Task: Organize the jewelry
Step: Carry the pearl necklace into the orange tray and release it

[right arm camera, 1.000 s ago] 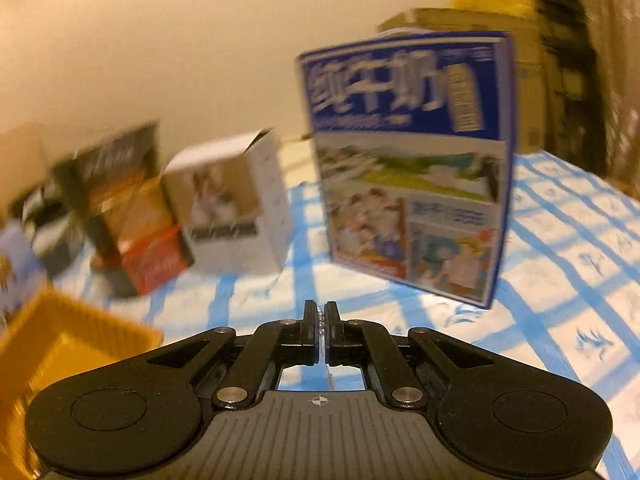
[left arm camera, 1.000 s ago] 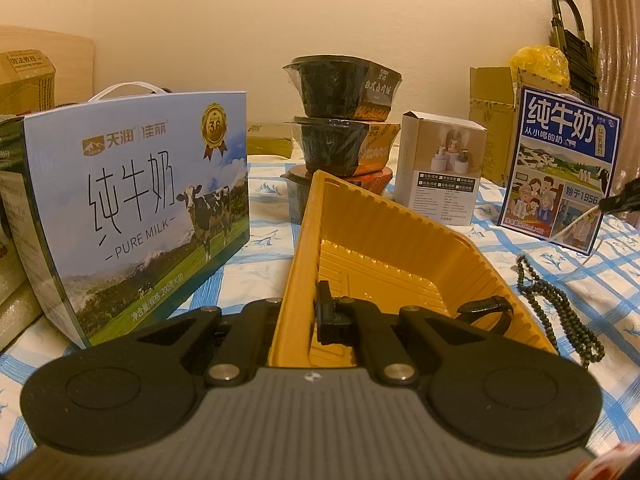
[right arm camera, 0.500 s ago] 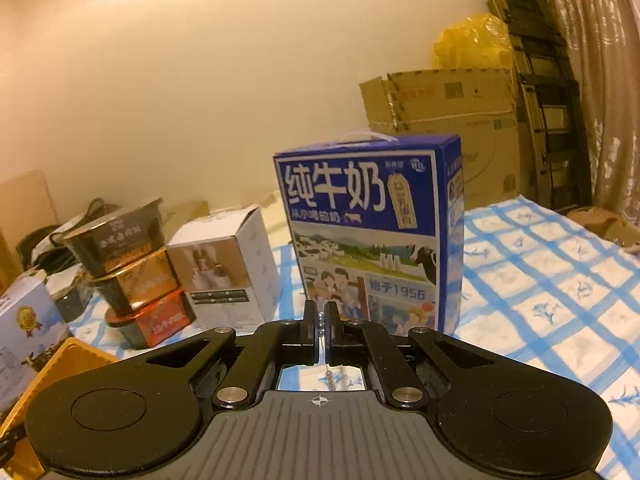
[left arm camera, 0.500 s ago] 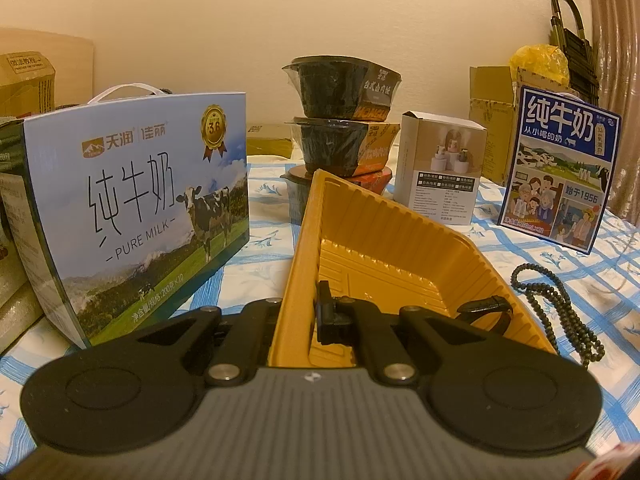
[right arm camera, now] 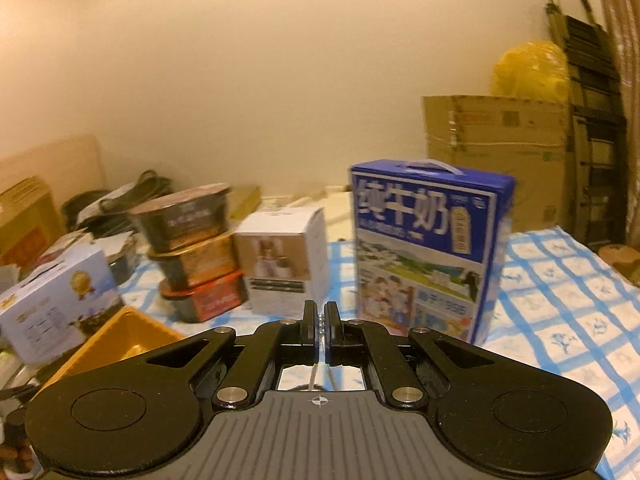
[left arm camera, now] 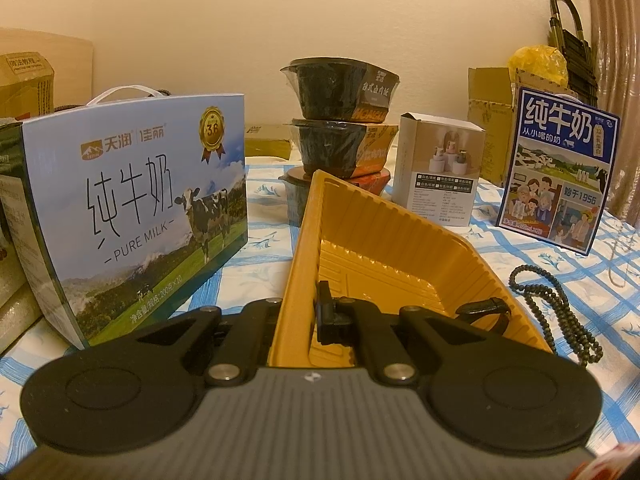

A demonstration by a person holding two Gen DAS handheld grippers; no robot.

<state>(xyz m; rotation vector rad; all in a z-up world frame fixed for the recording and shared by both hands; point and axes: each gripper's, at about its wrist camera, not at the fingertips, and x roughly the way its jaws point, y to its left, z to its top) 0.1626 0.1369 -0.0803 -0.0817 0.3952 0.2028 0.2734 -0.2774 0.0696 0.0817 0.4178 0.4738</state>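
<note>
Left tool [left arm camera: 298,312] level, clamping tray [left arm camera: 384,248] wall (near edge) — steady

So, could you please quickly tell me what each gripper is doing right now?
Left gripper: closed on the side wall of the yellow tray.
Right gripper: closed on a thin beaded chain pinched between its fingers.

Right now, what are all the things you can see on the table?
tray: one, yellow, tilted, left tongs clamp its wall
bead string: one, dark, on cloth right of tray
black strap: one, inside tray
chain: one, silvery, pinched in right tongs
milk boxes: two, pale blue left, dark blue right
food bowls: three, stacked behind tray
white box: one, beside bowls
tablecloth: blue-checked
left tongs: shut
right tongs: shut
</note>
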